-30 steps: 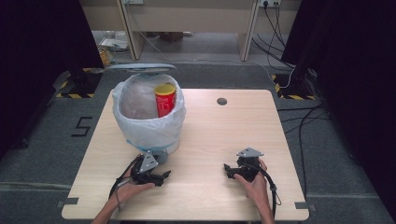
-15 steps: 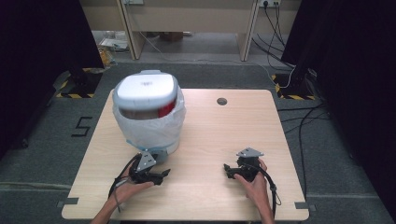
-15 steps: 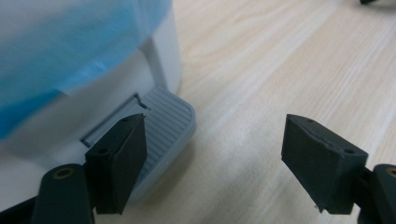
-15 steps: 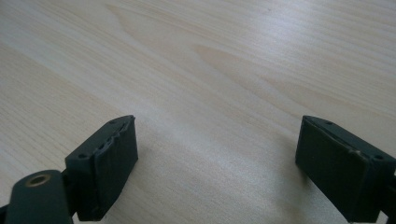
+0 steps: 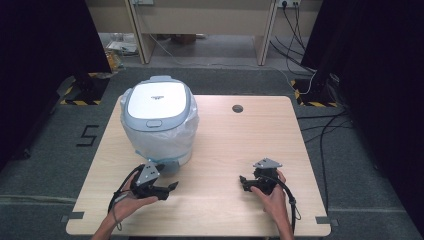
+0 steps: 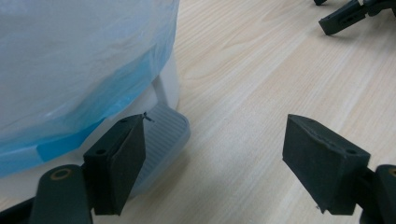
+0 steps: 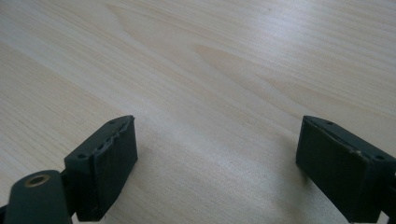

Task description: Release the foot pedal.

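Note:
A white pedal bin (image 5: 160, 135) lined with a clear and blue plastic bag (image 6: 70, 60) stands at the table's left. Its white lid (image 5: 157, 102) lies flat over the top. My left gripper (image 5: 167, 190) hovers just in front of the bin, jaws open and empty. In the left gripper view (image 6: 219, 163) the bin's grey ribbed pedal (image 6: 163, 130) lies just behind the left jaw, and I cannot tell whether they touch. My right gripper (image 5: 245, 182) rests low near the front right, open. Bare wood shows between its jaws in the right gripper view (image 7: 219, 163).
The wooden table (image 5: 225, 140) has a round cable hole (image 5: 237, 108) near its far edge. Hands hold both grippers from the front edge. The right gripper's jaws (image 6: 350, 14) show at the top right of the left gripper view. Dark floor surrounds the table.
The bin's lid has swung down from open to closed, hiding the red and yellow can inside. My left gripper has lifted slightly by the pedal. The right gripper has stayed put.

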### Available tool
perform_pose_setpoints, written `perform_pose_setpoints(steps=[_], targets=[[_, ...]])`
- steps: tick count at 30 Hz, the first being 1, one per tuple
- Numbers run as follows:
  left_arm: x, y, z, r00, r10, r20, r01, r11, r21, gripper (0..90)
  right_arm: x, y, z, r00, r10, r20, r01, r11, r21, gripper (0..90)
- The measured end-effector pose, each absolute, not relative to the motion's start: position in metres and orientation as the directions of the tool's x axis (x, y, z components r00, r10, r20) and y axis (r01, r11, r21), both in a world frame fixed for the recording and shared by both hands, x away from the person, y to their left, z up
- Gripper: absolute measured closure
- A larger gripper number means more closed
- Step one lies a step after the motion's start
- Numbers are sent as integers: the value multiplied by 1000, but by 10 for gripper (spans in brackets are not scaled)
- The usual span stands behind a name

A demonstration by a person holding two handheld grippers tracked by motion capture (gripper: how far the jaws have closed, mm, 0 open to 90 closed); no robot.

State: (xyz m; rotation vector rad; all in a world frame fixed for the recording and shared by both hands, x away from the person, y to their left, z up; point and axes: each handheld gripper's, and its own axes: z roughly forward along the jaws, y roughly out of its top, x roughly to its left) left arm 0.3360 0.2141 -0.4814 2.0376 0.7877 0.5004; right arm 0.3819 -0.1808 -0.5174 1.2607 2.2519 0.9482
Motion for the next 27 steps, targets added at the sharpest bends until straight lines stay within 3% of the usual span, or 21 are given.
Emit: perform_pose_setpoints(steps=[27], targets=[[330, 261, -504, 661, 750, 24, 429, -404, 808, 205, 382, -181, -517, -519, 854, -9, 591, 366, 719, 130]])
